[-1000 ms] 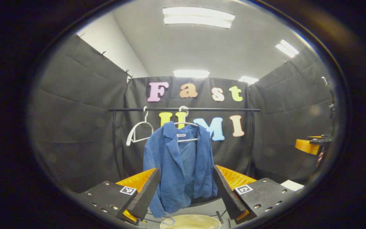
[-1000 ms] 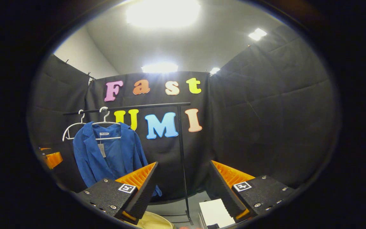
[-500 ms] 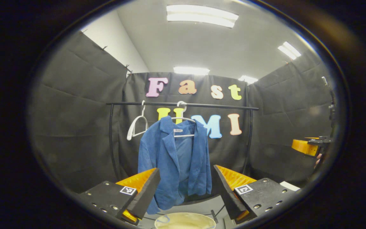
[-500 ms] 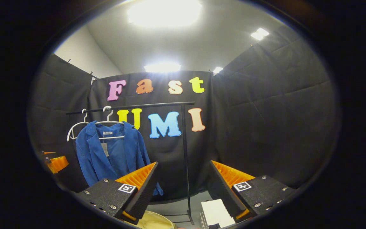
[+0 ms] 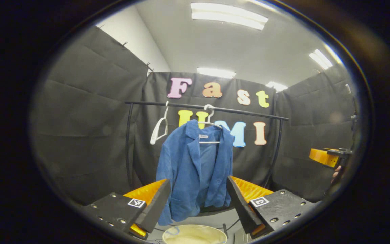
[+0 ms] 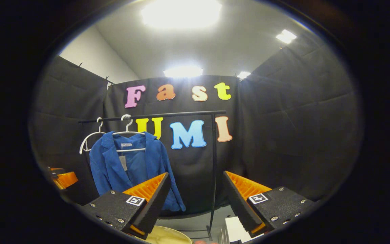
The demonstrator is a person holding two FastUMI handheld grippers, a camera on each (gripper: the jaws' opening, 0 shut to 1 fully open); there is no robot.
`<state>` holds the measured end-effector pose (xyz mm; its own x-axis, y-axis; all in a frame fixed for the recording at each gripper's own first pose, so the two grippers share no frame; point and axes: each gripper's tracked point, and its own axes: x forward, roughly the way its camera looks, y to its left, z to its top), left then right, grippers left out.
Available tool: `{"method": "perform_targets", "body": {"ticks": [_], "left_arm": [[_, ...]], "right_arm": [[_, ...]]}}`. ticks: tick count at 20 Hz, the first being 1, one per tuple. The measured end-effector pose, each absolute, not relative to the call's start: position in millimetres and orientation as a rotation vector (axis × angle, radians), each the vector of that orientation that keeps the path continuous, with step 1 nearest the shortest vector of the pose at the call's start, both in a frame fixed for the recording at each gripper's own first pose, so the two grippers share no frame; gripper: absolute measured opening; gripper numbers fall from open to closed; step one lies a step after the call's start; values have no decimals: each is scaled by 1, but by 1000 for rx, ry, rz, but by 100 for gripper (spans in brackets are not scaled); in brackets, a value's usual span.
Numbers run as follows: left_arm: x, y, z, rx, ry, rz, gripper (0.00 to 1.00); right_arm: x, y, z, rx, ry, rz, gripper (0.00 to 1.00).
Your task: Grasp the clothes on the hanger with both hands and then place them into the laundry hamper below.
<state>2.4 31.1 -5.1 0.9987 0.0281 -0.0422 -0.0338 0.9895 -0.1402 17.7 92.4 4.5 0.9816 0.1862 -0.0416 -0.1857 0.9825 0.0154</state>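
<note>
Blue jacket (image 5: 195, 169) is hanging on a white hanger (image 5: 210, 130) from the black clothes rail (image 5: 249, 113) at the centre of the left gripper view, with an empty white hanger (image 5: 158, 127) just beside it to the left. Left gripper (image 5: 199, 195) is facing the jacket with its fingers spread wide, gripping nothing. Laundry hamper (image 5: 195, 234) is sitting below at the bottom edge. Right gripper (image 6: 196, 189) is also holding its fingers wide, the jacket (image 6: 130, 166) lying at middle left of its view.
</note>
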Motion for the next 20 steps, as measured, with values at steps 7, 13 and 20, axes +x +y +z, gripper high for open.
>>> {"method": "perform_targets", "body": {"ticks": [7,13,20], "left_arm": [[20,52,2,-179,57,94,96],[70,42,7,-255,89,135,100],[136,38,21,-197,100,209,98]], "right_arm": [[64,146,27,-12,50,306,95],[119,175,29,30,52,368,95],[179,226,3,126,155,500,95]]}}
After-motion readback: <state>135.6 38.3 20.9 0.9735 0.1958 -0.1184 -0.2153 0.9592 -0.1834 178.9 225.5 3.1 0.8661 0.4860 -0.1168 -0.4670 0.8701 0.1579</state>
